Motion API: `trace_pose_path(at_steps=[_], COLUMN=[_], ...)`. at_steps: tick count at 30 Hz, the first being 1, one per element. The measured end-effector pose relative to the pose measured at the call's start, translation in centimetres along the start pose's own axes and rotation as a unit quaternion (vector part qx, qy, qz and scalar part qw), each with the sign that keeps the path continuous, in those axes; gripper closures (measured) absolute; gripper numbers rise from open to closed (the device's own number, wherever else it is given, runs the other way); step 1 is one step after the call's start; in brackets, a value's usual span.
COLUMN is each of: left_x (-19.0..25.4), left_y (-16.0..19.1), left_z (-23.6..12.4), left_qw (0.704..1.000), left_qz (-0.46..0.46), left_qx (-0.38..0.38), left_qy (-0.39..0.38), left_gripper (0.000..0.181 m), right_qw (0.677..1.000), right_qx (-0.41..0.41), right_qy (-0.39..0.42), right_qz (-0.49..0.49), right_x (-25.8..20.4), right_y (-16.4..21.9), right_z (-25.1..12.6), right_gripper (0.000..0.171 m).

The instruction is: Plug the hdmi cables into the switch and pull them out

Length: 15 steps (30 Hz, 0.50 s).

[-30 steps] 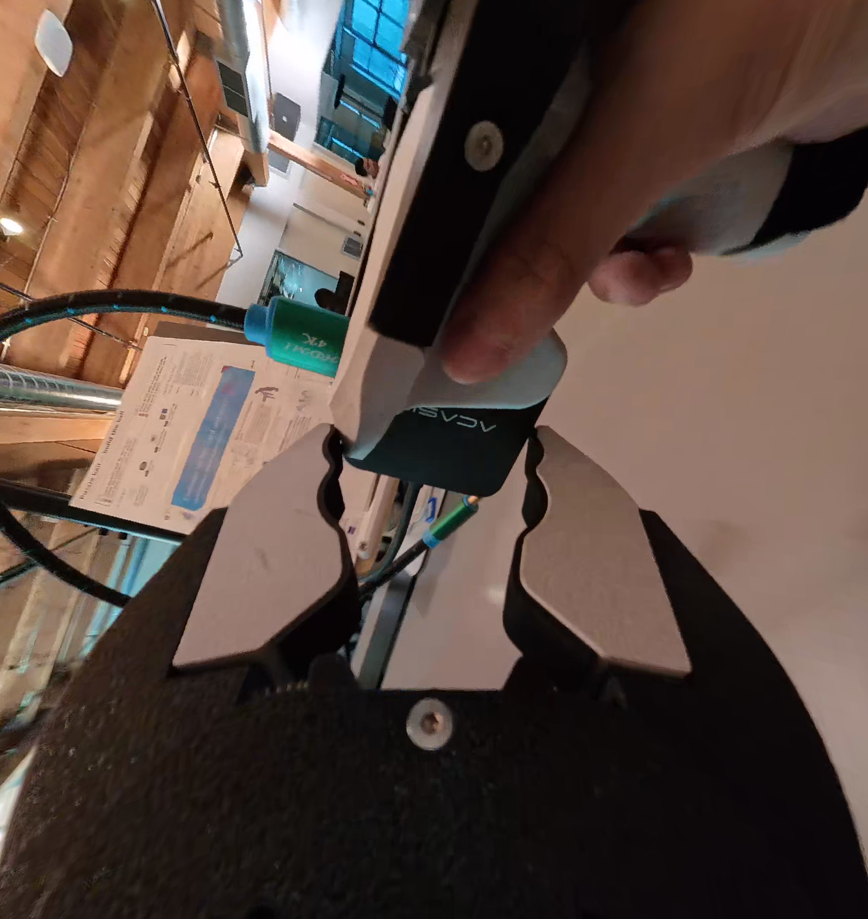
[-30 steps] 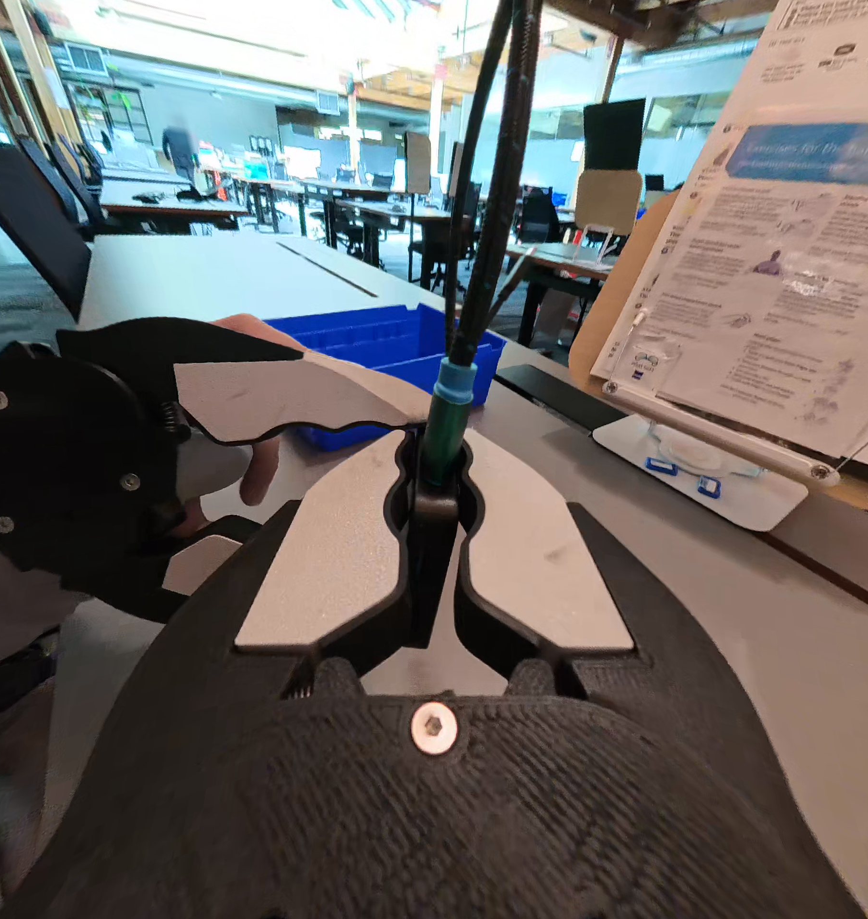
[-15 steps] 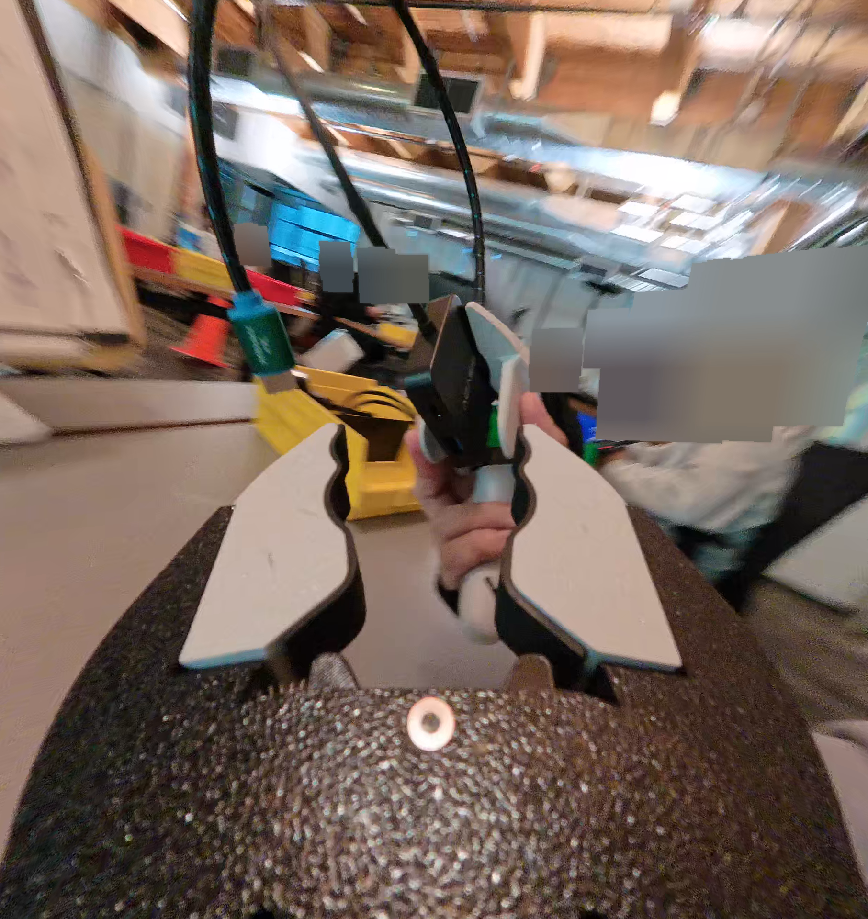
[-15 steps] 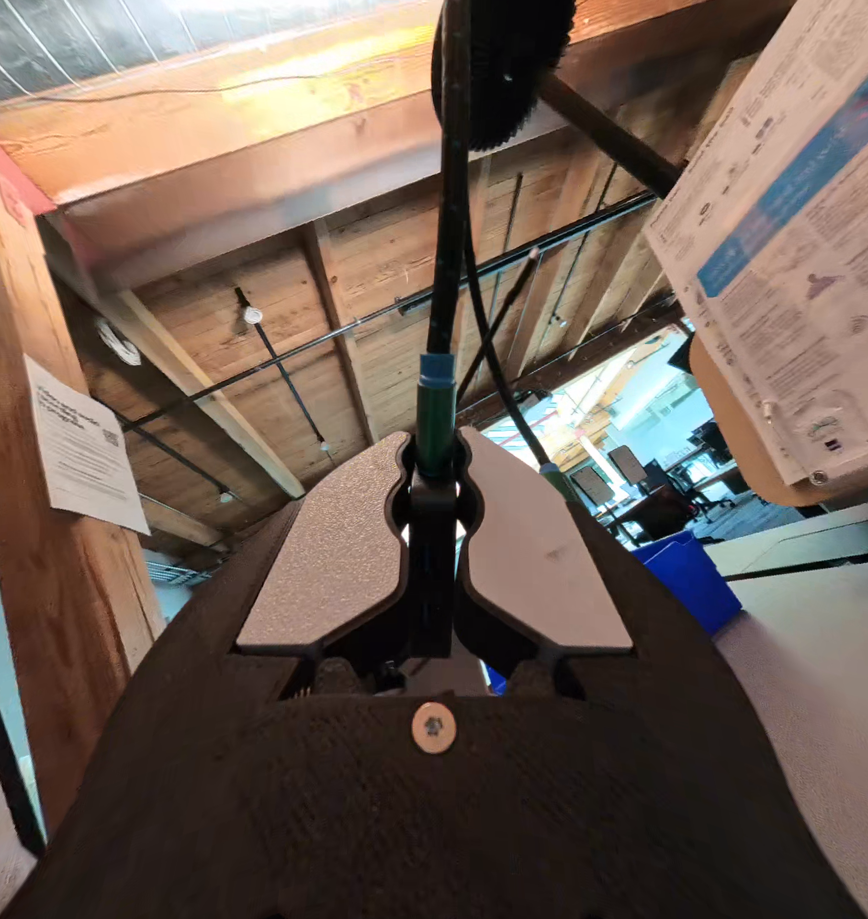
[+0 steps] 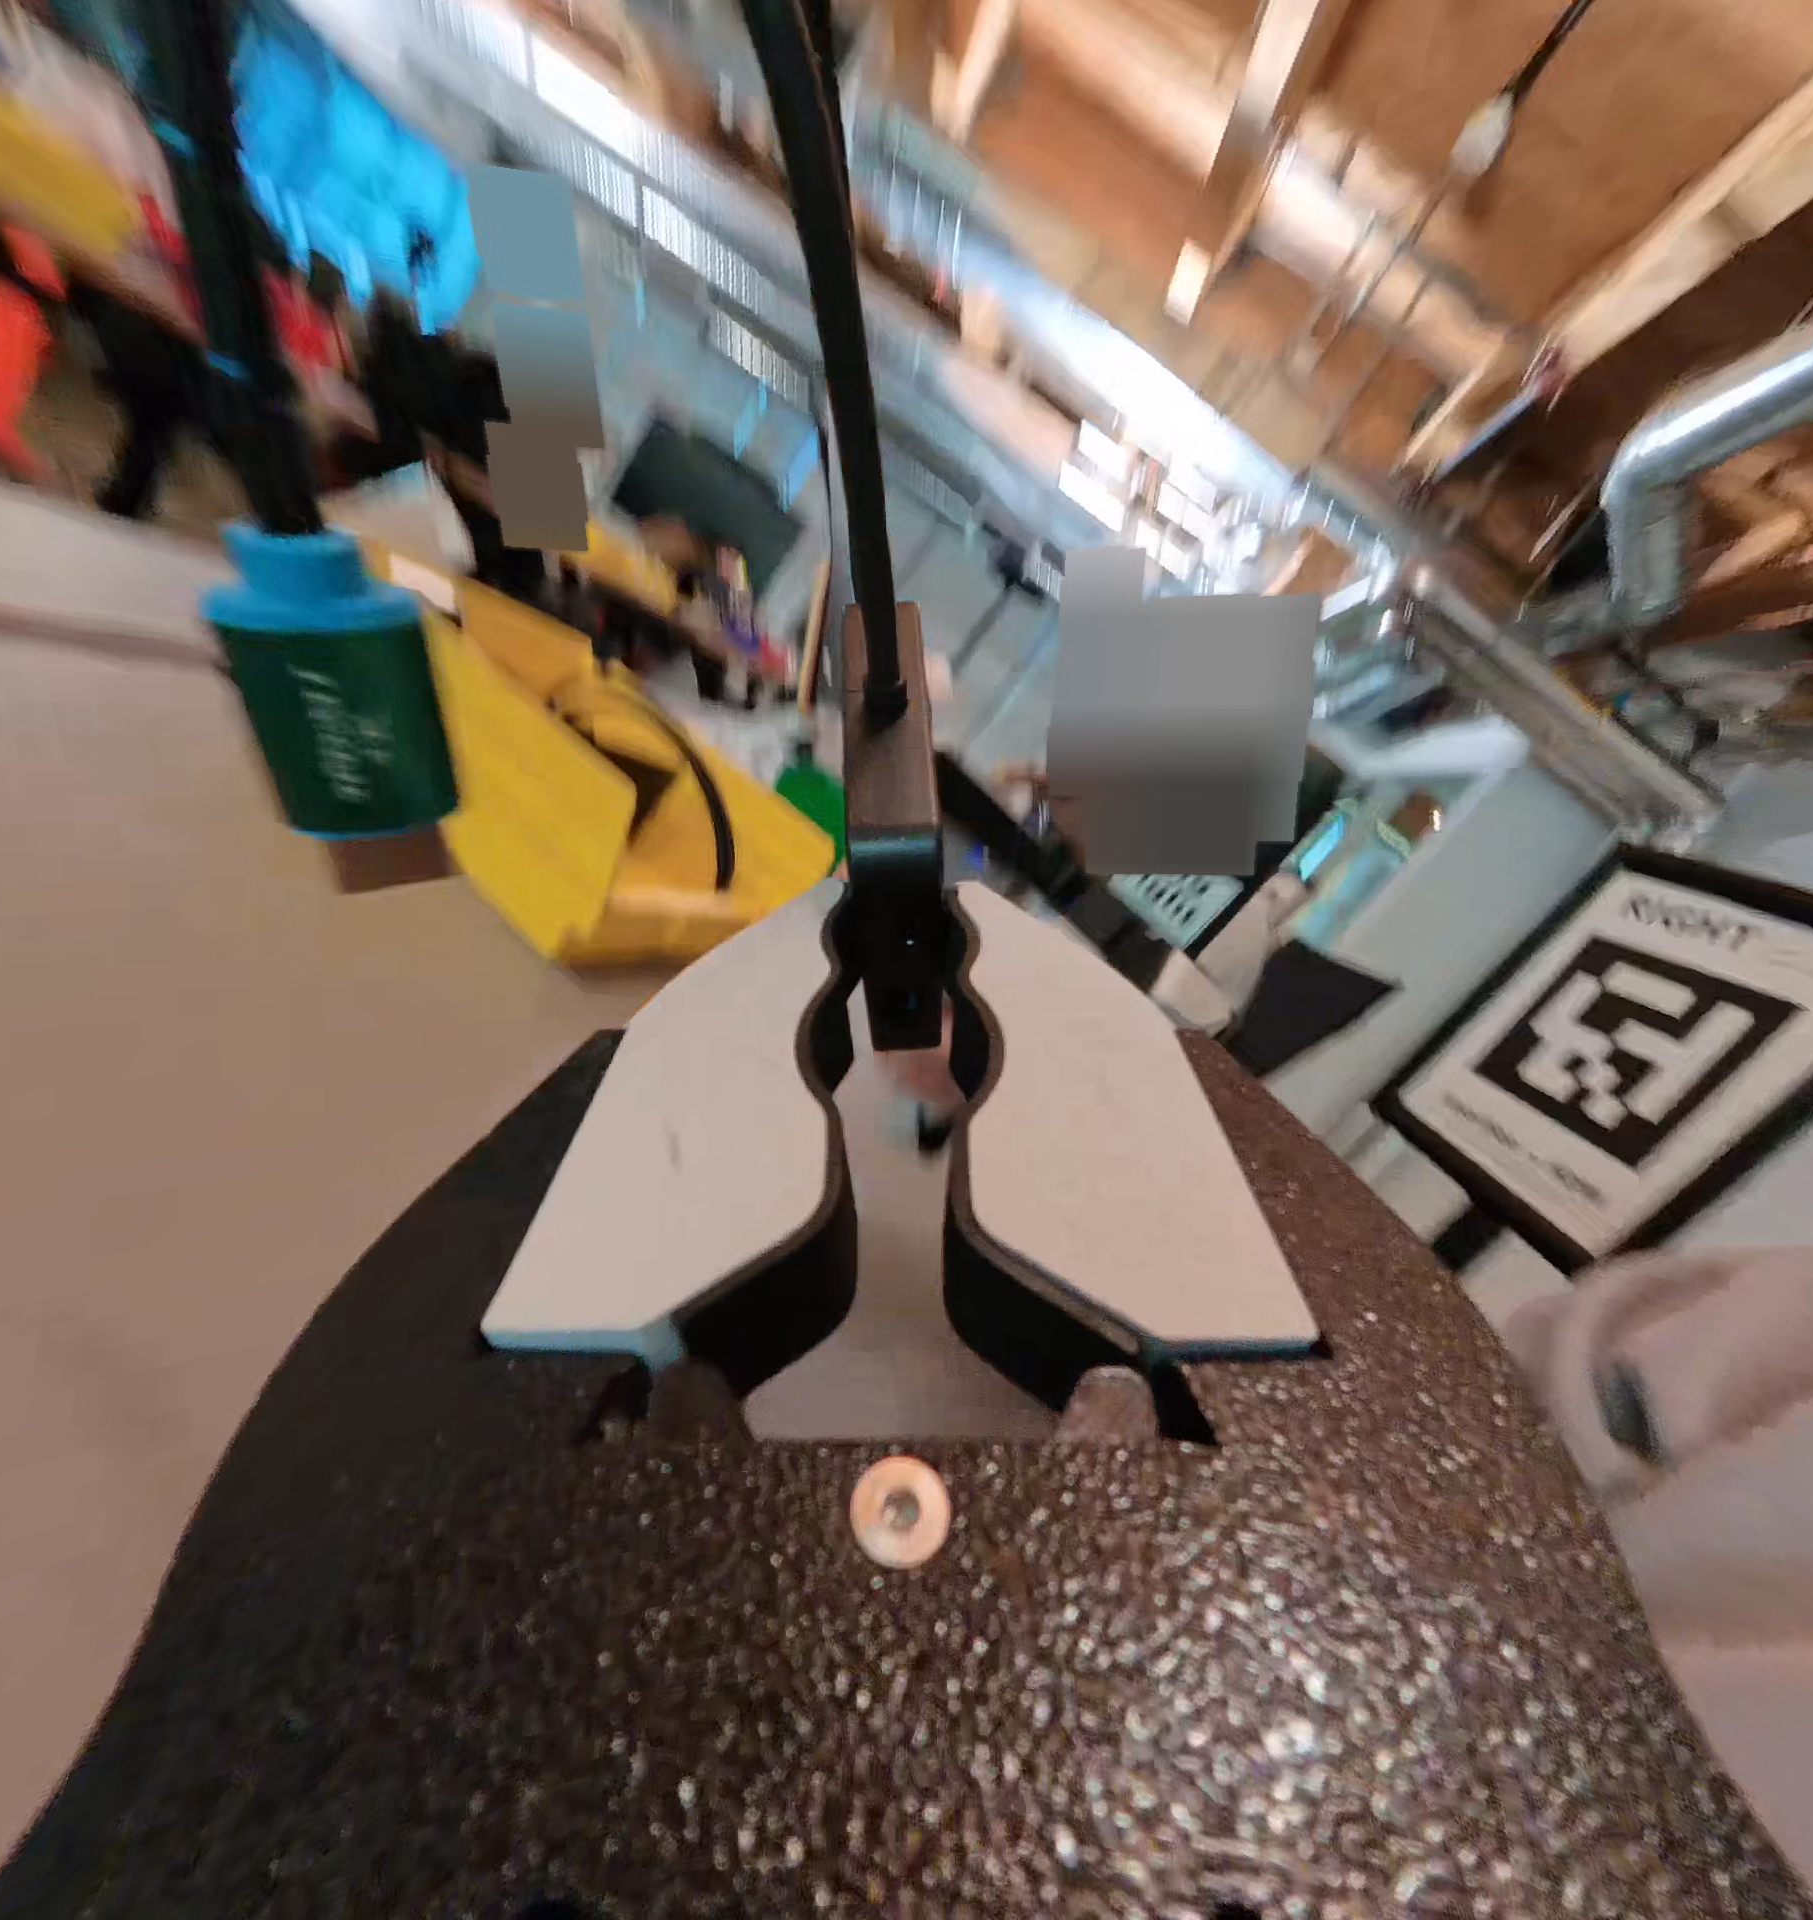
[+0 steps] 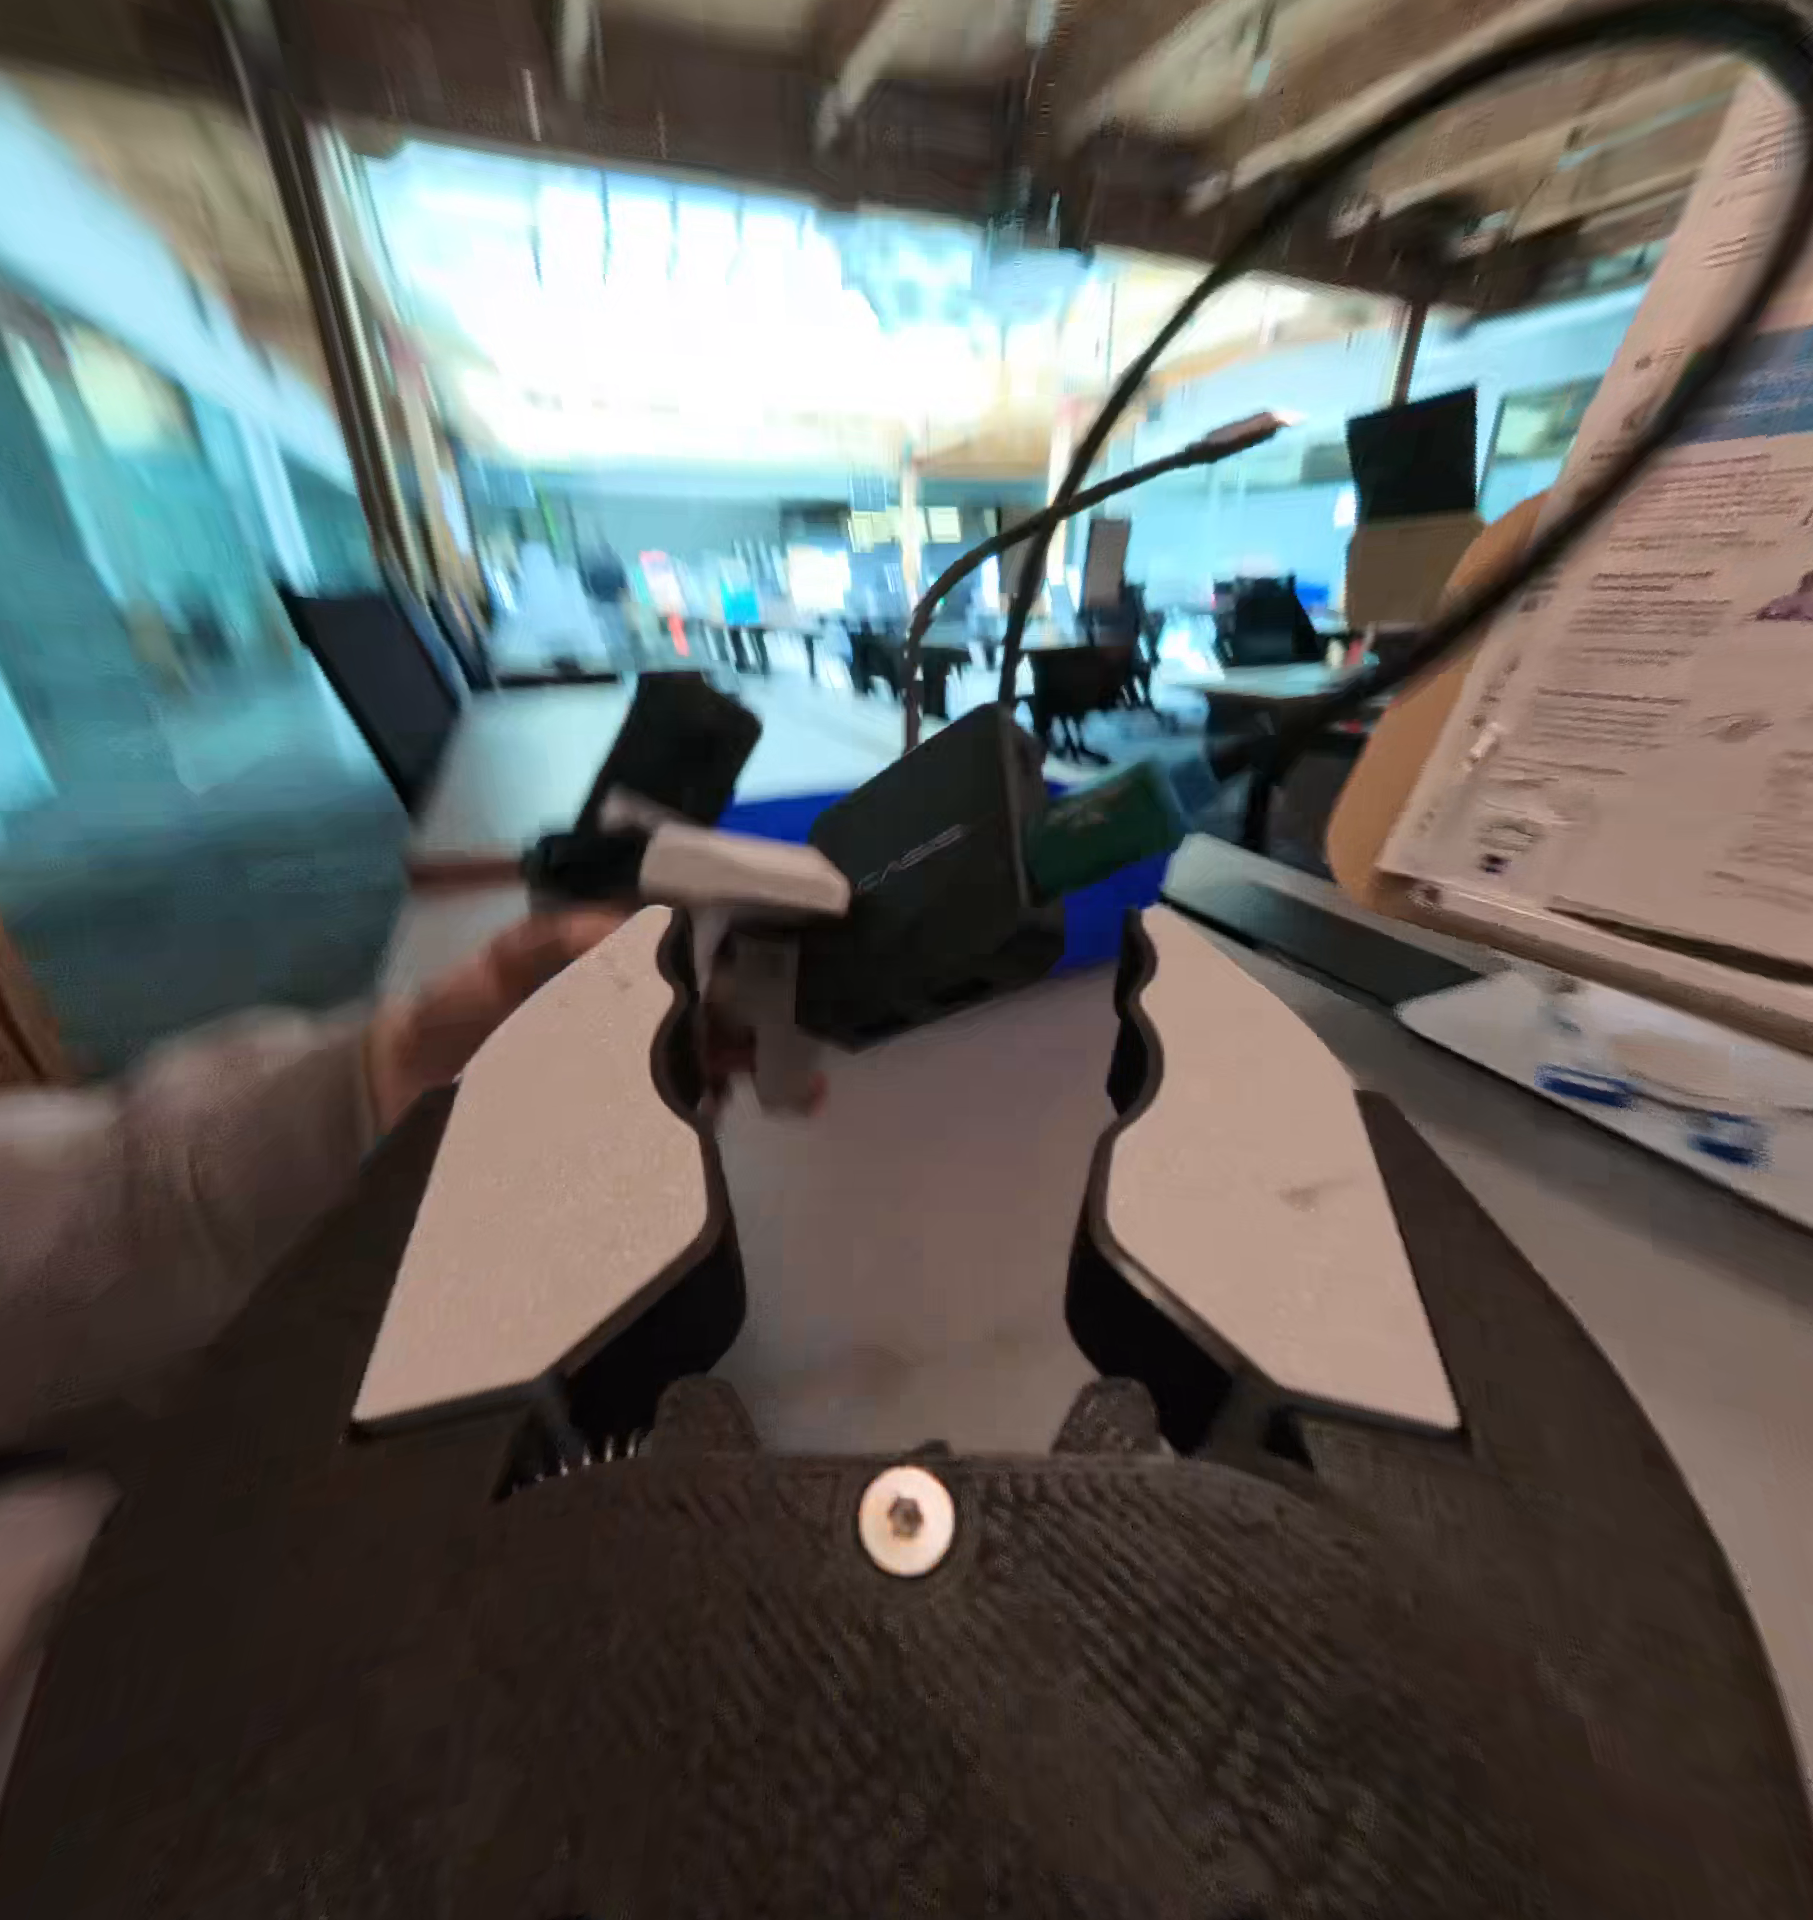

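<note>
My left gripper point(image 5: 897, 935) is shut on the black HDMI switch point(image 5: 889, 914), which I see edge on, with a black cable point(image 5: 850, 364) rising from its top. A green HDMI plug point(image 5: 330, 707) hangs on its cable to the left, its metal tip bare and apart from the switch. My right gripper point(image 6: 902, 920) is open and empty. In the right wrist view it faces the switch point(image 6: 933, 894), held above the table by the left gripper point(image 6: 746, 873). The green plug point(image 6: 1099, 831) shows just behind the switch's right side. The picture is blurred.
A yellow bin point(image 5: 611, 790) stands on the table beyond the switch. The right gripper's marker tag point(image 5: 1588, 1060) and a sleeve point(image 5: 1712, 1351) are at the right. A document stand with printed sheets point(image 6: 1660, 675) and a blue bin point(image 6: 1099, 914) are at the right.
My right gripper has let go of the switch and opened. My left gripper has closed on the switch. The green plug has come out and hangs free.
</note>
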<state>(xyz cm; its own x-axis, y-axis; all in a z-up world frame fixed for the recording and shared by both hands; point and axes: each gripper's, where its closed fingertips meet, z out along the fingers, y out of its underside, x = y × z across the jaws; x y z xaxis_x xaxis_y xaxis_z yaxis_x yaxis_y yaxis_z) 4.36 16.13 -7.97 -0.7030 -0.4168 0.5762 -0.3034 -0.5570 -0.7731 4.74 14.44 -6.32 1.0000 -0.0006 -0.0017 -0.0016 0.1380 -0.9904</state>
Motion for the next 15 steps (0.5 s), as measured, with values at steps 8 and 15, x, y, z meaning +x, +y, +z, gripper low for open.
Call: trace_pose_path(at_steps=[8, 15], left_x=[-2.4, -1.2], left_y=[4.0, 5.7], left_z=[-3.7, -3.2], left_qw=[0.977, 0.966], left_qz=[-0.022, -0.013], left_qx=[-0.212, -0.259], left_qy=[-0.033, 0.000], left_gripper=[0.167, 0.167], right_qw=[0.858, 0.782], right_qx=[-0.277, -0.329], right_qy=[0.070, 0.072], right_qz=[-0.428, -0.524], right_x=[-1.1, 0.1], right_y=[4.4, 8.2], right_z=[-0.3, 1.0], right_gripper=[0.069, 0.097])
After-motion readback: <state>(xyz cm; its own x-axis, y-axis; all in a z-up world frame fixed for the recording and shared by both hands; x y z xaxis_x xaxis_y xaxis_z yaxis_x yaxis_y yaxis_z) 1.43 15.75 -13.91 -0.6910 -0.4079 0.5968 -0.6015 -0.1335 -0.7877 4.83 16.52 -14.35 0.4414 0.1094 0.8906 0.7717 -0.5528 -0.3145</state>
